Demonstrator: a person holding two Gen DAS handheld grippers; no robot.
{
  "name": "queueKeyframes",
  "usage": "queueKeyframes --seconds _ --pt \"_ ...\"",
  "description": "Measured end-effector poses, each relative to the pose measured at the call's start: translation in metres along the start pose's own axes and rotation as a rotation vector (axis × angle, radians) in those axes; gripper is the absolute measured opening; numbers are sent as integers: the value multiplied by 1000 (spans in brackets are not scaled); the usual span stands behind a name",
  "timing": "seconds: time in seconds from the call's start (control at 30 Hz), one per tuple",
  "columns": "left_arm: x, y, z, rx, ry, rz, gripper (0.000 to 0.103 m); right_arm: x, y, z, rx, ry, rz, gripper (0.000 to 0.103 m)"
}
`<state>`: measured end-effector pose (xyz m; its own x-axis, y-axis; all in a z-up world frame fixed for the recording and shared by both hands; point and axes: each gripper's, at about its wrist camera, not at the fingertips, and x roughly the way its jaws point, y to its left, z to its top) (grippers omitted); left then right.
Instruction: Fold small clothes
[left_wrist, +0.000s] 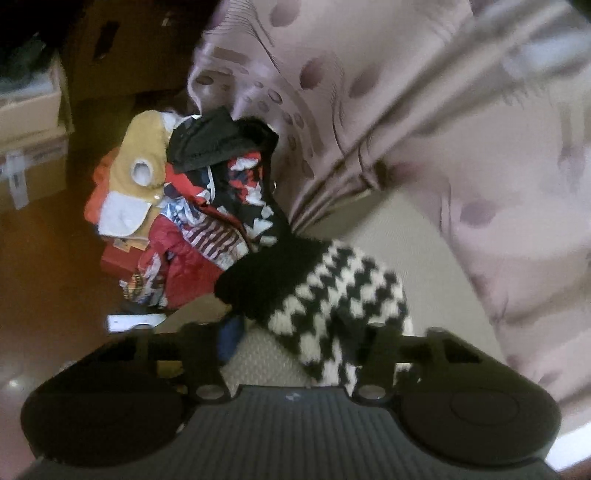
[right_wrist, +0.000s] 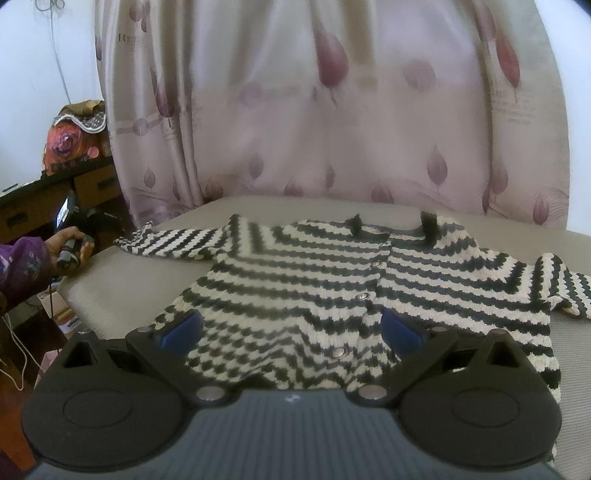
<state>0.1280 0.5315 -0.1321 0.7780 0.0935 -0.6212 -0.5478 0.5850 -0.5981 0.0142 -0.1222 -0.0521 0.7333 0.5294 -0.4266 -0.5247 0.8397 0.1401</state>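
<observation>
- The left gripper (left_wrist: 295, 332) sits at the left edge of the grey table (left_wrist: 413, 236), with the black cuff and checked sleeve of the cardigan (left_wrist: 325, 291) draped between its fingers. Its jaws stand wide apart, and I cannot tell whether the wool is pinched or only lies across them.
- Off the table's left edge, well apart from the work, a heap of other clothes (left_wrist: 192, 206) waits on the floor, so most of the job looks to be still ahead.
- In the right wrist view the cardigan (right_wrist: 332, 288) lies face up and spread flat on the table (right_wrist: 122, 284), buttoned down the front, both sleeves out to the sides. No fold shows in it yet.
- It is a chunky knit in black and cream zigzag stripes, with black trim at the neck and metal snap buttons. It looks thick and soft, likely to hold a fold but to bulk up.
- The right gripper (right_wrist: 291, 328) hovers over the hem near the bottom button, jaws wide open and holding nothing.
- Behind the table hangs a pale curtain (right_wrist: 332, 110) with a leaf print.
</observation>
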Motion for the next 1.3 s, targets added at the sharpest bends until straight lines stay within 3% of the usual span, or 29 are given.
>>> queueKeyframes --seconds 0.07,0.13,0.3,0.57,0.77,1.03,1.17,1.3 --pt "-4 -5 0 14 -38 2 18 1 1 0 3 2 1 103" --pt "-14 -18 -2 70 -95 25 8 1 1 -1 7 2 2 103" --pt "-48 -55 -15 139 -229 -3 8 0 0 -2 18 -5 3 103" --pt "-98 -132 -36 235 -333 -111 7 -11 -7 -4 48 -39 -1 103" --pt "-127 -207 -61 328 -342 -252 7 -24 -20 -7 94 -72 -13 103" --pt "-139 -316 -132 459 -250 -445 7 -44 -43 -16 151 -114 -38 103" --pt "-140 -344 -159 451 -276 -466 7 -58 -58 -20 168 -135 -66 103" --pt "-151 -336 -157 406 -363 -400 7 -73 -86 -19 190 -158 -119 103"
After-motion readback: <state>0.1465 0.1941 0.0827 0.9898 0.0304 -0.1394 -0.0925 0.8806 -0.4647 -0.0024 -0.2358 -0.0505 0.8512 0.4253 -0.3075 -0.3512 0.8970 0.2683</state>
